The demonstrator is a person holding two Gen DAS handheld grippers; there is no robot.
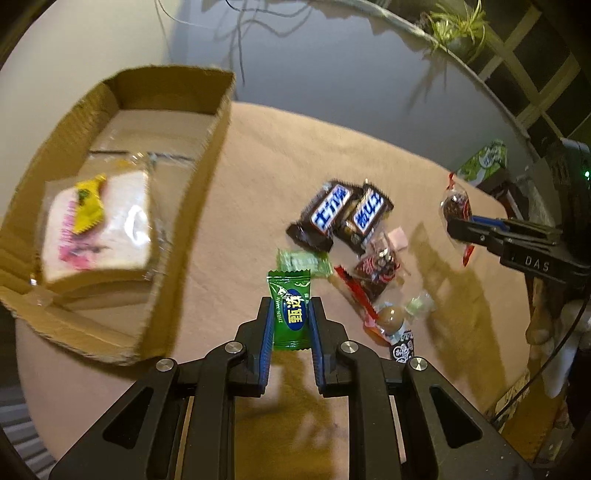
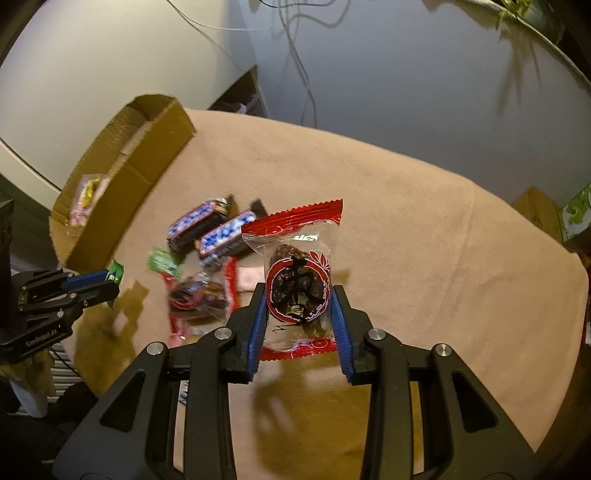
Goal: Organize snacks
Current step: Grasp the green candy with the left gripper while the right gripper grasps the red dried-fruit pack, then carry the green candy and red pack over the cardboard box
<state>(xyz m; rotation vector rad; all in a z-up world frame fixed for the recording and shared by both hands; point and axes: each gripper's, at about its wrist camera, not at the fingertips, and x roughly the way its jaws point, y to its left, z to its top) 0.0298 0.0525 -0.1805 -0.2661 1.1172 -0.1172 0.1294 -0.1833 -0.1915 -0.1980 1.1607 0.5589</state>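
My left gripper (image 1: 290, 308) is shut on a green candy (image 1: 290, 308) and holds it above the tan cloth, right of the cardboard box (image 1: 184, 236). The box holds a bagged slice of bread (image 1: 99, 229) with a yellow candy (image 1: 88, 203) on it. My right gripper (image 2: 298, 299) is shut on a clear red-edged date packet (image 2: 297, 280), lifted above the cloth. Two dark chocolate bars (image 1: 340, 218) and a pile of small snacks (image 1: 376, 273) lie on the cloth between the grippers. The right gripper also shows in the left wrist view (image 1: 458, 225), and the left gripper in the right wrist view (image 2: 107, 284).
A second green candy (image 1: 303, 262) lies by the bars. A green-and-white box (image 1: 484, 162) stands at the table's far right edge. A plant (image 1: 454, 26) and hanging cables (image 1: 236, 37) are along the back wall. The tan cloth (image 2: 443, 277) stretches bare to the right.
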